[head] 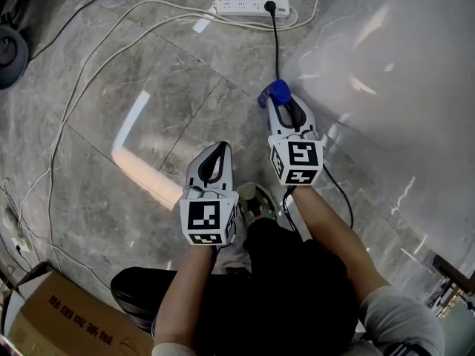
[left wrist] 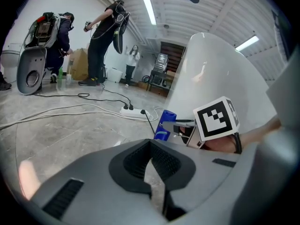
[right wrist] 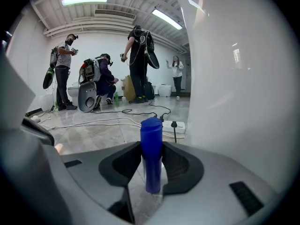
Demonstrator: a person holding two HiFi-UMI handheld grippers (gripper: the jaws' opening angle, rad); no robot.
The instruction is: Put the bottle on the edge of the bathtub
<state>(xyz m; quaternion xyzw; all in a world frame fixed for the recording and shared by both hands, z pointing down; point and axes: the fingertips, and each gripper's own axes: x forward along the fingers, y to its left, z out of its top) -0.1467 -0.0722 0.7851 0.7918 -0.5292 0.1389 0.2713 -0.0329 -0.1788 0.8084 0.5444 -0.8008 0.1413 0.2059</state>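
cardboard box [head: 56, 321]: sits at the bottom left corner of your head view, on the floor [head: 148, 73] of grey stone tiles.
cables [head: 56, 136]: pale leads loop across the floor from your left side up to the power strip [head: 249, 4].
left gripper [head: 221, 150]: your left hand holds it low over the floor, pointing forward and down. Its jaws are pressed together with nothing between them. Only bare tile shows past the tips.
power strip: lies on the floor ahead of both grippers, with dark plugs seated in it. One black lead runs from it down toward the bottle [head: 277, 91].
right gripper [head: 280, 104]: your right hand holds it just ahead of the left gripper and to its right, apart from it. Its jaws stand wide and are clamped on the bottle.
bottle: blue and upright. The pads grip its lower body, and the capped end stands above the jaws. It is held just beside the outer wall of the bathtub [head: 393, 65], not on the tub's edge.
bathtub: white and glossy. It fills the right side of your head view, and its curved outer wall rises close beside the right gripper.
people [right wrist: 101, 81]: several stand or crouch at the far side of the room in both gripper views, well away from the bottle.
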